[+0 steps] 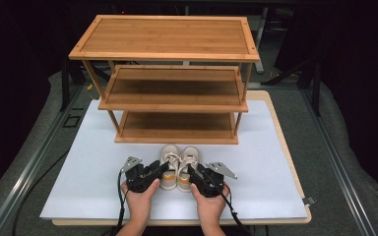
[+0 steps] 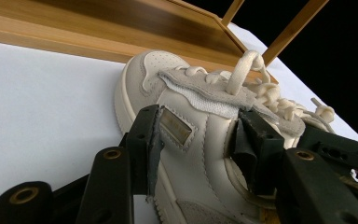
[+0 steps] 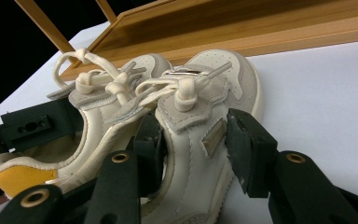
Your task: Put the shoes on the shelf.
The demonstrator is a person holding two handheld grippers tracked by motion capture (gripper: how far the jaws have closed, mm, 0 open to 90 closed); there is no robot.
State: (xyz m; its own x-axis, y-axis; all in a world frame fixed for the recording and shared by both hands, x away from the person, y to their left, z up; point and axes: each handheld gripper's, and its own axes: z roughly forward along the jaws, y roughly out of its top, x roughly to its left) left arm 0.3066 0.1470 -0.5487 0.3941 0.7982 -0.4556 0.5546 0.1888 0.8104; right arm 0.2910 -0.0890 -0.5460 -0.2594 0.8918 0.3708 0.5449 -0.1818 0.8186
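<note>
Left tool (image 1: 153,173): jaws clamped on the left shoe (image 1: 169,167), one pad on the outer side wall by the small metal tag, the other inside the collar, as the left gripper view shows (image 2: 193,140). Left hand (image 1: 139,194) wraps the tool body from behind, forearm entering from the bench's near edge, the tool angled inward toward the shoe pair.

Left shoe and right shoe (image 1: 187,167) stand side by side, touching, toes pointing at the wooden rack (image 1: 170,73), just in front of its lowest shelf. Both cream with laces; an orange-yellow heel lining shows.

Right tool (image 1: 193,174): jaws closed on the right shoe, one pad on the outer wall near its metal tag, the other set between the two shoes; the right gripper view (image 3: 193,140) is tight there, so whether that pad sits inside the collar or against the shoe's inner wall is unclear. Right hand (image 1: 209,196) mirrors the left, the tool angled inward.

Shoes rest on the white bench (image 1: 78,167). The rack stands at the bench's far half, three shelves, all bare.
</note>
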